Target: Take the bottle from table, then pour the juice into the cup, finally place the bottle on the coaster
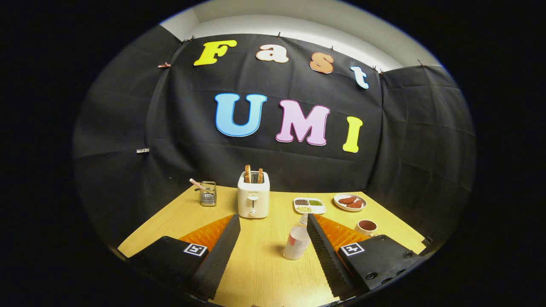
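One grasp target: the bottle (297, 242) stands on the desk (260, 273) at lower centre of the frame, right of the midline between my fingers and close against the inner face of the right one; I cannot tell whether they touch.
Bottle axis: upright, leaning slightly, cap toward the upper part of the frame, base on the wood.
Gripper state: my gripper (273, 238) is spread wide with nothing held; both fingers run up from the bottom of the frame and neither presses on the bottle.
Direction of coming move: as I judge it, the gripper must shift to the right so the bottle sits midway between the fingers before they close; closing from here would likely push it sideways with the right finger alone.
Cup: the cup (366, 227) stands at lower right, beyond the right finger, dark liquid or a dark inside showing at its mouth.
Coaster: I cannot pick it out.
Far row: the toaster (253, 199) with two slices stands at centre, beyond the fingers; a wire holder (208, 193) lies to its left; a divided dish (310, 206) and a plate (349, 202) of food lie to its right.
Obstacles: nothing stands between the fingers and the bottle; the cup is near the bottle's right side.
Task stage: bottle not yet taken.
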`<state>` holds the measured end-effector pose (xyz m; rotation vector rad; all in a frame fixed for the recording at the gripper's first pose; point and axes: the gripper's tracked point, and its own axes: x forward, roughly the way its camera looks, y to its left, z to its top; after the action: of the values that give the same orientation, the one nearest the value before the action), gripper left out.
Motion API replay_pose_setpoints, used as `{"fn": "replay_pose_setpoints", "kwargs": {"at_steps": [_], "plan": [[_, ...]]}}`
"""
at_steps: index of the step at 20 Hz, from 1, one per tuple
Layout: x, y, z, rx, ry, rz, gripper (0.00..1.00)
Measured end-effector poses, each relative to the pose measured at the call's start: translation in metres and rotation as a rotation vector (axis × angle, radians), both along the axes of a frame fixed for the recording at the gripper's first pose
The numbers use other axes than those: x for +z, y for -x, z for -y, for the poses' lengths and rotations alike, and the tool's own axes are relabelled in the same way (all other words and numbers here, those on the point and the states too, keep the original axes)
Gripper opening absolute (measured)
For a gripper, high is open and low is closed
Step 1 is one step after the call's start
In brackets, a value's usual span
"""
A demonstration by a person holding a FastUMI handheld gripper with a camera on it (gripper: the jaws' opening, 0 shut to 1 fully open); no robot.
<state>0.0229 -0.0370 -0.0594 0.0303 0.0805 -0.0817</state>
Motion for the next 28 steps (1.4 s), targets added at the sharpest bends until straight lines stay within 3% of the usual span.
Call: {"fn": "replay_pose_setpoints", "kwargs": {"at_steps": [11,28], "plan": [[-0.056,-0.03,0.041,-0.094,-0.059,-0.034,0.97],[-0.148,-0.113,0.066,-0.136,-0.041,-0.107,0.97]]}}
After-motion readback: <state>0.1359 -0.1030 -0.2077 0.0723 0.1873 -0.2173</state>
